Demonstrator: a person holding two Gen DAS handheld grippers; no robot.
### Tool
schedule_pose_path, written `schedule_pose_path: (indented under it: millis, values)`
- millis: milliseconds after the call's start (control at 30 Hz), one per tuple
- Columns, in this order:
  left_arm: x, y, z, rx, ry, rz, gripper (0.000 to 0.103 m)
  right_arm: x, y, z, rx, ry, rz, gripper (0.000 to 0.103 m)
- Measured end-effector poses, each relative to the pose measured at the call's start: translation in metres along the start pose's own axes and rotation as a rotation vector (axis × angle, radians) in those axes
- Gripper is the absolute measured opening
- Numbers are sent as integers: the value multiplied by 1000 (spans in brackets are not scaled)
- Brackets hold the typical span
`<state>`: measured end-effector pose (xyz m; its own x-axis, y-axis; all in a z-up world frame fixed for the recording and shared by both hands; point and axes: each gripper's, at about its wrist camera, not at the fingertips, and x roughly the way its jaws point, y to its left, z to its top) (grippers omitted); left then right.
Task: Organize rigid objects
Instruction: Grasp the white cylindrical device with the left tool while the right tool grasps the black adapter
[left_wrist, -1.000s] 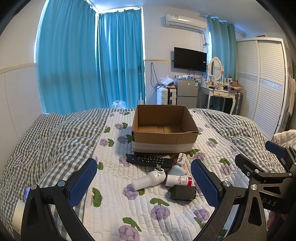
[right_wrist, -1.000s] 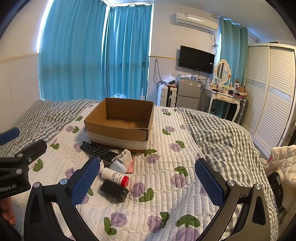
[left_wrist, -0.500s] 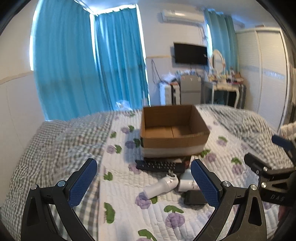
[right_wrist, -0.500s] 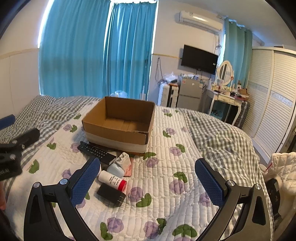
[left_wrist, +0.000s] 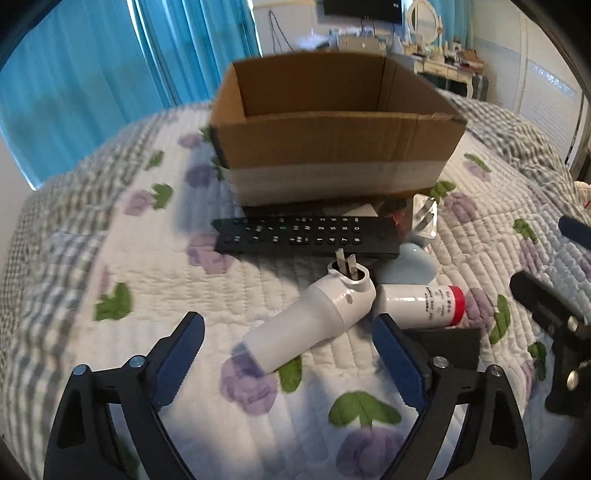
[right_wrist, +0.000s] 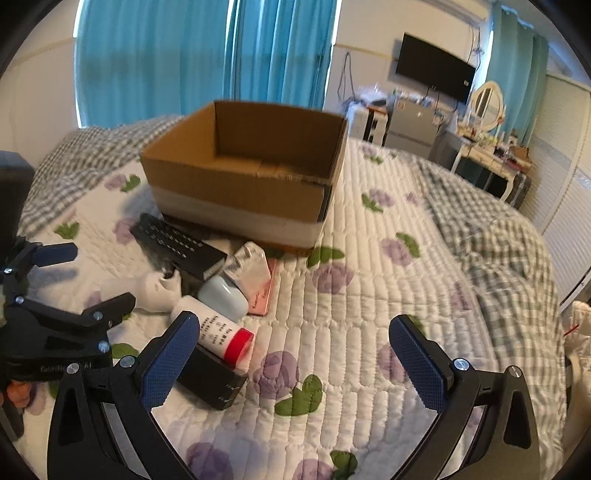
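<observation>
Both grippers spread above the item cluster.
Left gripper (left_wrist: 288, 354) straddles the white device (left_wrist: 310, 317); right gripper (right_wrist: 295, 354) holds nothing beside the red-capped bottle (right_wrist: 221, 338); cardboard box (left_wrist: 332, 147) behind.

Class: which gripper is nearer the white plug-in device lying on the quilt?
Left. The left gripper frames the white plug-in device between open fingers; the right gripper sits further right, beyond the red-capped bottle.

We have dropped both grippers closer to the cardboard box (left_wrist: 332, 122) — the left gripper (left_wrist: 288, 354) now straddles the white handheld device (left_wrist: 306, 314), jaws wide apart.
</observation>
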<state>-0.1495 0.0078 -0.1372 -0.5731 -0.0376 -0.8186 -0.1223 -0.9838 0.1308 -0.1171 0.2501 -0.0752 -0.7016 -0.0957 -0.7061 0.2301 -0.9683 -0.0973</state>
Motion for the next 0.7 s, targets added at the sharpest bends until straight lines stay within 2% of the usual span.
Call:
schedule_pose_path:
  millis: [67,167,267,300,367,400,500,567,700]
  values:
    - [12,-4,3,20,25,-13,93,11,-3,-2,18,23,23,103]
    - [35,-7,8,60,108,5,93,27,-9,-5,43,60,57,103]
    - [47,-9,9,57,135,-45,92,35,-17,-5,82,79,87,103]
    - [49,-13,8,73,137,-54,89,37,-19,-5,93,82,91,103]
    - [50,-23,5,111,147,-96,68,39,-19,-6,102,89,89,103]
    - [50,-26,4,124,151,-97,65,41,-19,-7,99,98,84,103]
    - [37,-34,-2,164,127,-90,57,42,-16,-10,83,107,59,103]
    - [17,-37,-5,172,81,-84,51,35,-15,-12,77,94,48,103]
    - [-26,-30,-15,123,14,-91,50,27,-10,-15,62,97,24,103]
